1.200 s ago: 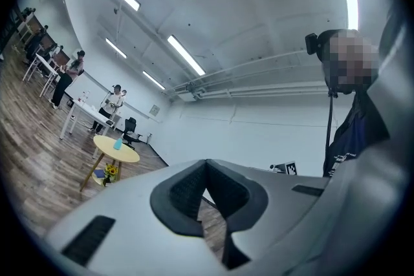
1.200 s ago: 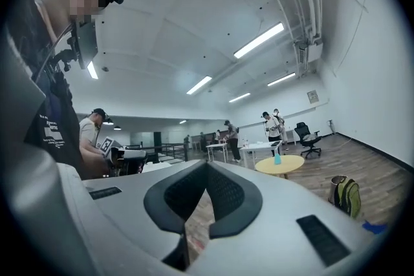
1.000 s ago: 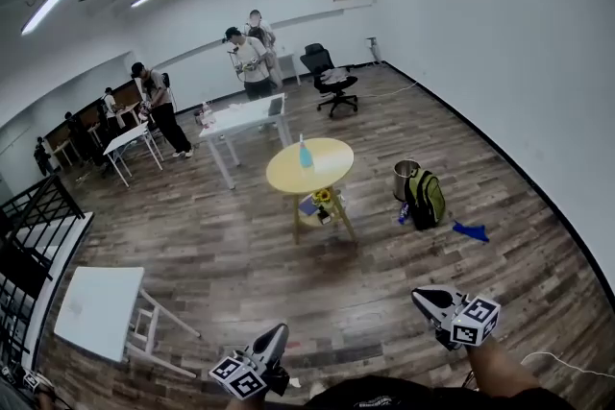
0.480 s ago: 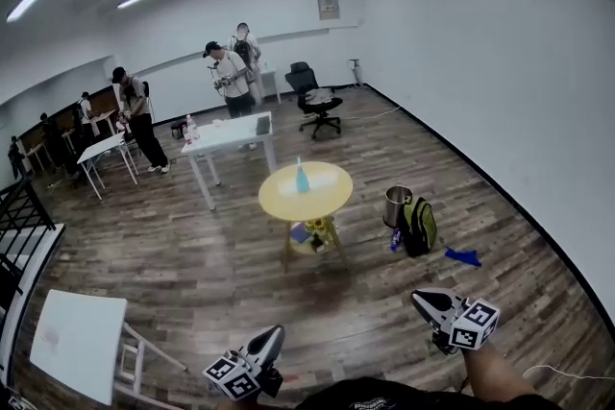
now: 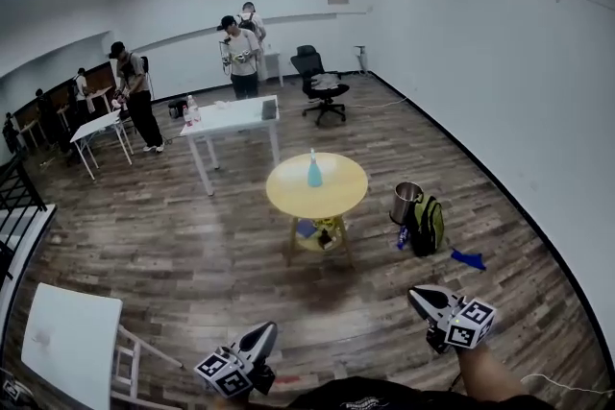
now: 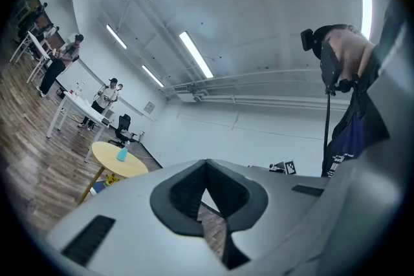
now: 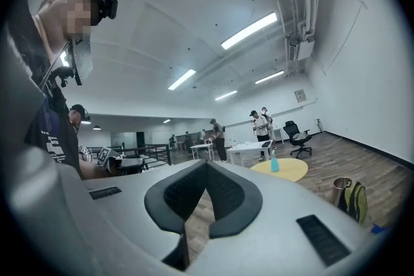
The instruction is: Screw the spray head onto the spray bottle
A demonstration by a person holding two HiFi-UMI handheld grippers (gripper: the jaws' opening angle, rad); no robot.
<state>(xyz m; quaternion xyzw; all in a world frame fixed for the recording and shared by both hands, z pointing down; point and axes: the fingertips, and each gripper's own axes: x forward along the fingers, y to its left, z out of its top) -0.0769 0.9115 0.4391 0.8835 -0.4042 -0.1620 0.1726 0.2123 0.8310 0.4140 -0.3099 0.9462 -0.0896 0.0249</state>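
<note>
A light-blue spray bottle (image 5: 313,170) stands upright on a round yellow table (image 5: 332,196) in the middle of the room, a few steps ahead of me. It is too far off to make out its spray head. Both grippers hang low near my body, far from the table. My left gripper (image 5: 264,332) and my right gripper (image 5: 416,295) are both shut with nothing between their jaws. The left gripper view shows its jaws (image 6: 207,166) closed, with the bottle (image 6: 122,153) small at the left. In the right gripper view the jaws (image 7: 207,168) are closed and the bottle (image 7: 274,163) is distant.
Wooden floor lies between me and the table. A metal bin (image 5: 405,202), a green backpack (image 5: 429,222) and a blue scrap (image 5: 469,257) lie right of it. A long white table (image 5: 233,118), an office chair (image 5: 320,84) and several people stand behind. A small white table (image 5: 65,343) is at my lower left.
The head view has swung, so the yellow table now sits slightly further right and the room's far end looks lower. Both grippers stay shut and low by my body.
</note>
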